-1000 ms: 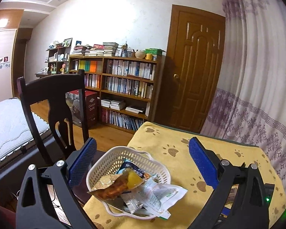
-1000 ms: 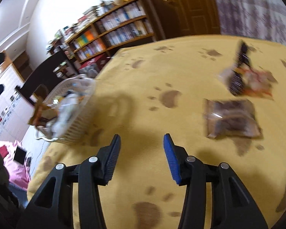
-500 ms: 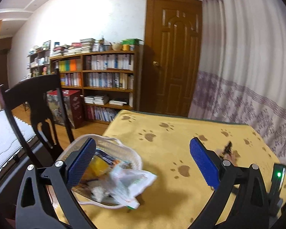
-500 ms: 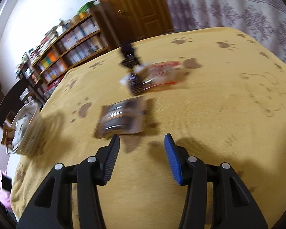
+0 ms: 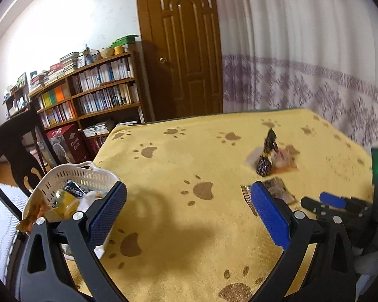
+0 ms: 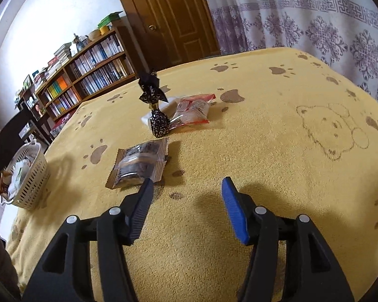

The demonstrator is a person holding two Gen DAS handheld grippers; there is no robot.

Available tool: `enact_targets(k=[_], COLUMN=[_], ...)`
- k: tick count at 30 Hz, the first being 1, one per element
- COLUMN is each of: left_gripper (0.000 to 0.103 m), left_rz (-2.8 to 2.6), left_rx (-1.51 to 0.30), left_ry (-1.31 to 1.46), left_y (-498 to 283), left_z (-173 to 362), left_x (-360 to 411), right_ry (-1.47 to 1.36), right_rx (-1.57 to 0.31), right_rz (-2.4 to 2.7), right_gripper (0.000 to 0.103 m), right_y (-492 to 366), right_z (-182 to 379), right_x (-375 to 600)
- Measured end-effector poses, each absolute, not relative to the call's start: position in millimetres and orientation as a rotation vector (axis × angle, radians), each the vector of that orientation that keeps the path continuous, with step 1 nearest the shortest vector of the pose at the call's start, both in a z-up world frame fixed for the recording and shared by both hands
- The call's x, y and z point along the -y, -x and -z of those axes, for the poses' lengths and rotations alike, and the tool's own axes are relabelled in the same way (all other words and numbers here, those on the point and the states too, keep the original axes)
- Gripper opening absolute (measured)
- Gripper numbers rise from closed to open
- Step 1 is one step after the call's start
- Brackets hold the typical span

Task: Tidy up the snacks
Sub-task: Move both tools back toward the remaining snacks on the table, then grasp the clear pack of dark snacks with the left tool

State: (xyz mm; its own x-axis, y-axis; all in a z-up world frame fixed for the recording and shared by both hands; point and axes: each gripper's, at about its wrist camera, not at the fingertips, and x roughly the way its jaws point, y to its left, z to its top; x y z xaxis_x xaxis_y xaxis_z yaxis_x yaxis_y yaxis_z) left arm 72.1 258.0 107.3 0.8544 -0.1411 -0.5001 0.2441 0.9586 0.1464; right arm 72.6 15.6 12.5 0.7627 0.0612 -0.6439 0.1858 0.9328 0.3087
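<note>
Beside the brown packet (image 6: 138,164), the empty right gripper (image 6: 186,207) gapes over open cloth (image 6: 264,151).

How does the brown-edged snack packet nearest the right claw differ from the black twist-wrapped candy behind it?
The brown-edged snack packet lies flat on the yellow cloth; the black twist-wrapped candy stands upright. The packet has a clear window showing dark contents, while the candy's wrapper is opaque black with gold marks. The packet is nearer the open right claw. Both are still outside the white basket.

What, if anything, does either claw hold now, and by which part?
Nothing. The left claw and right claw are both open and empty; the brown snack packet lies ungrasped.
</note>
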Motion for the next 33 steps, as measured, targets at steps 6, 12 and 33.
enact_targets(k=[6, 12, 33], left_gripper=[0.1, 0.1, 0.1], left_rz=[0.198, 0.194, 0.408], left_rx=[-0.5, -0.504, -0.611], left_ry=[-0.233, -0.255, -0.385], left_y=[-72.3, -74.6, -122.7], left_z=[-103.0, -98.2, -55.2], left_x=[-251.6, -248.0, -194.8], right_ry=[-0.407, -0.393, -0.529], right_rx=[-0.707, -0.706, -0.713], right_rz=[0.073, 0.075, 0.094], right_gripper=[0.057, 0.057, 0.058], right_y=[-70.6, -70.2, -68.1], right_z=[-9.6, -10.0, -3.8], right_x=[-10.1, -14.0, 6.5])
